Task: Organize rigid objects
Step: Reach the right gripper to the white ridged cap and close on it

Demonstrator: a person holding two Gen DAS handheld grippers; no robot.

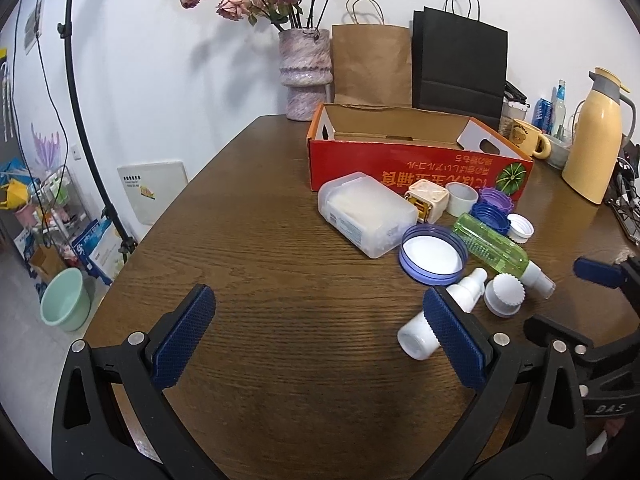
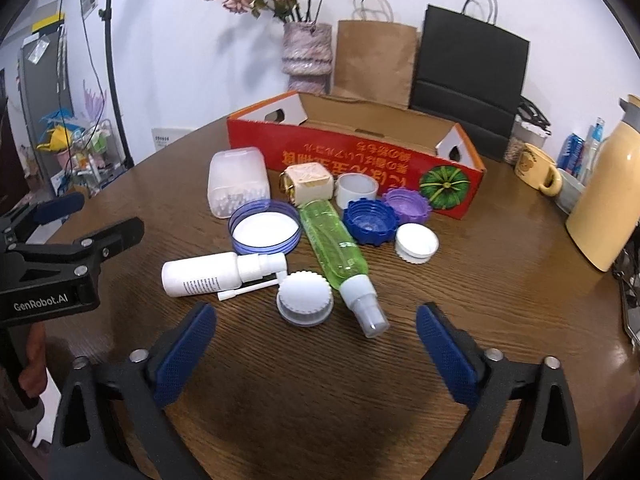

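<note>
Rigid objects lie clustered on the wooden bench, in front of a red cardboard box that stands open-topped near the far edge. Reading the right wrist view from left to right, I note my left tool at the frame edge, jaws apart with nothing between them. Next is a white spray bottle lying on its side, nozzle pointing right, with a thin white tube just beside it. Behind it a clear lidded container rests tilted, and a blue-rimmed lid lies face up just in front of that container. A white ribbed cap sits closest to my right tool, near the white bottle's nozzle. A green spray bottle lies diagonally, its clear cap toward me. Behind it stands a cream cube-shaped item, and beside that a white ring-shaped cap. Further right are a dark blue cap, a purple cap and a white cap, all open side up. My right tool stands wide, holding nothing, its pads clear of every object. In the left wrist view my left tool is likewise wide and empty, over bare bench, its right pad in front of the white bottle. A yellow thermos stands at far right.
</note>
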